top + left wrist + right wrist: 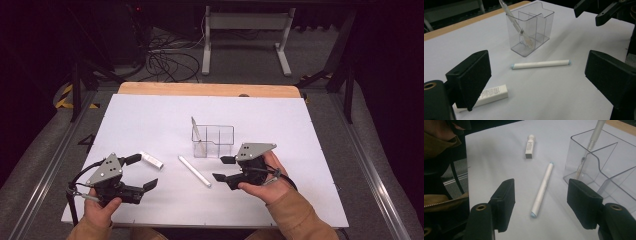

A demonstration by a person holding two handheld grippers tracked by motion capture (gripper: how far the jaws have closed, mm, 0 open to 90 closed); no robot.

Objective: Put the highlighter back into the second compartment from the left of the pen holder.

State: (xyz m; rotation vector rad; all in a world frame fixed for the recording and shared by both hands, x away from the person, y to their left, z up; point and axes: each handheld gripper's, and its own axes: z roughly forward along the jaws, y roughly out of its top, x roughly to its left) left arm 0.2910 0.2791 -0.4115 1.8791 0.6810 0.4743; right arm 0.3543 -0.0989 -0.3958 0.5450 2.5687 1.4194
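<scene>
- Two loose things lie on the white sheet (150, 120): a long white pen (194, 171) with pale blue ends, between the two grippers and just before the clear organizer (213, 140); a short white tube (151, 159), near the left gripper (142, 172);
- left gripper holds nothing, its jaws stand wide apart, one jaw just beside the short white tube (491, 94); right gripper (223, 168) is also open and empty, and the pen (542, 190) lies on the sheet between its two black jaws, not touched;
- the pen looks light, stiff and smooth, so I judge it can roll or slip; the best hold is across the middle of the barrel, jaws square to it;
- one thin silver pen (196, 134) leans already in a compartment of the organizer; the clear walls look thin and light, a push may shift them;
- the sheet is flat and smooth, on a wooden table (210, 89); behind are dark floor, cables (167, 62) and a white stand (245, 30).
</scene>
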